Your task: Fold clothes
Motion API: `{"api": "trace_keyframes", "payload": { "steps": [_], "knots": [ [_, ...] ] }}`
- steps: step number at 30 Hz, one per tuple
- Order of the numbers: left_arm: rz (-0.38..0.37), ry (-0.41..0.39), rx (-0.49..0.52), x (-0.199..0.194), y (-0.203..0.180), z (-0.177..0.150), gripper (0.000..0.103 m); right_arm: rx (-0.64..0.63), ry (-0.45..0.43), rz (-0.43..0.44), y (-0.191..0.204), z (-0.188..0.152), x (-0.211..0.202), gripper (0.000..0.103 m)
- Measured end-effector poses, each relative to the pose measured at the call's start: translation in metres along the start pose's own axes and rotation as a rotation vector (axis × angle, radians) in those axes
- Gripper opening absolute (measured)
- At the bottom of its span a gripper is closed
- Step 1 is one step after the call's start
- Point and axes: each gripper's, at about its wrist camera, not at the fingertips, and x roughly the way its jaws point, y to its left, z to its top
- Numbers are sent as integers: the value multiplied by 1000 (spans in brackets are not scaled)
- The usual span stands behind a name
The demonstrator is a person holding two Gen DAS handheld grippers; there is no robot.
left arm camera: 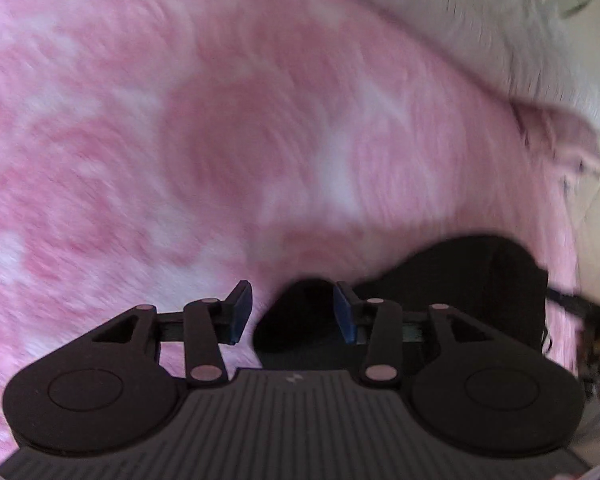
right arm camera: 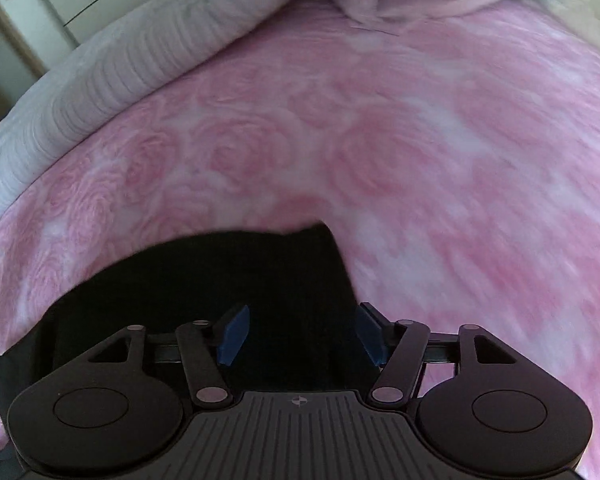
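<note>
**Left wrist, right wrist: both tools spread over black garment on bed**

Left tool (left arm camera: pixel 293 312): jaws apart, nothing pinched; the black garment (left arm camera: pixel 452 292) lies under and to the right of the pads. Right tool (right arm camera: pixel 300 336): jaws spread wide, nothing between them, the same black garment (right arm camera: pixel 228 280) directly below. Contact with the cloth can't be told from either view. The garment lies low and compact on the pink bedspread (right arm camera: pixel 440 140), grey quilt (right arm camera: pixel 112 68) beyond. Likely both tools sit over it to take an edge or just after releasing one; fits either.
</note>
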Motion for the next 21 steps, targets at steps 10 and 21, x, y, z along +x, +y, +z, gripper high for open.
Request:
{"api": "trace_keyframes", "payload": {
  "steps": [10, 21],
  "knots": [
    [-81, -241, -291, -42, 4, -47, 5, -99, -4, 92, 4, 19, 29, 3],
    [29, -741, -392, -215, -78, -139, 37, 5, -238, 20, -27, -5, -105, 2]
  ]
}}
